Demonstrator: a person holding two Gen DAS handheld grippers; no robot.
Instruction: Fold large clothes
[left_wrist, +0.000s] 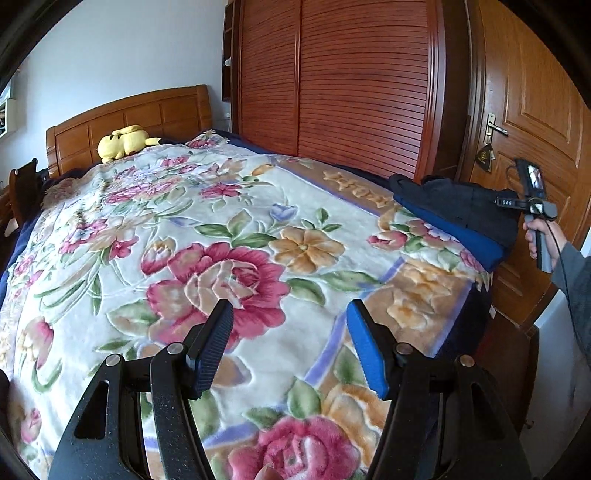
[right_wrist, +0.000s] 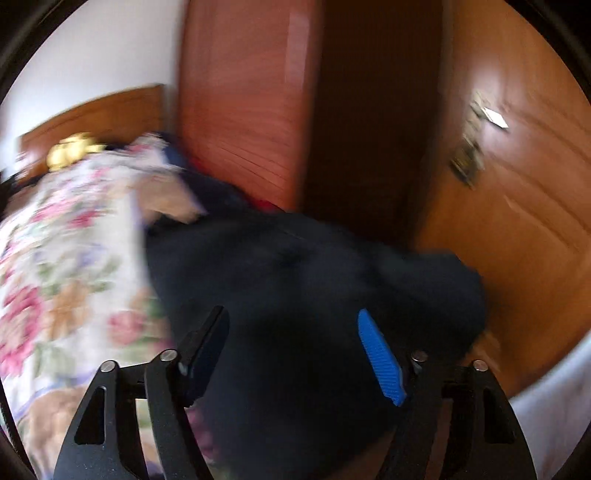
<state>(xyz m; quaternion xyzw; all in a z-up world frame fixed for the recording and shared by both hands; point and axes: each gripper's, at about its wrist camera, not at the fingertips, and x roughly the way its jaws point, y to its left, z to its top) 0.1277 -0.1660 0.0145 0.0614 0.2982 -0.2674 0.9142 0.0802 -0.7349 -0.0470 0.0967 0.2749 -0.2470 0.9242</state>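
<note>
Garment (left_wrist: 454, 210) — dark, with a blue panel, bunched — lies at the bed's right edge near the foot corner, on the floral blanket (left_wrist: 221, 236). Left tool (left_wrist: 288, 347) hovers over bare blanket, fingers apart, nothing between. Right tool (right_wrist: 291, 354) hangs above the dark cloth, fingers apart, no grip visible; view blurred. Step judged: approach, before first grasp. Next move calls for pinching an edge — then spreading it flat.
</note>
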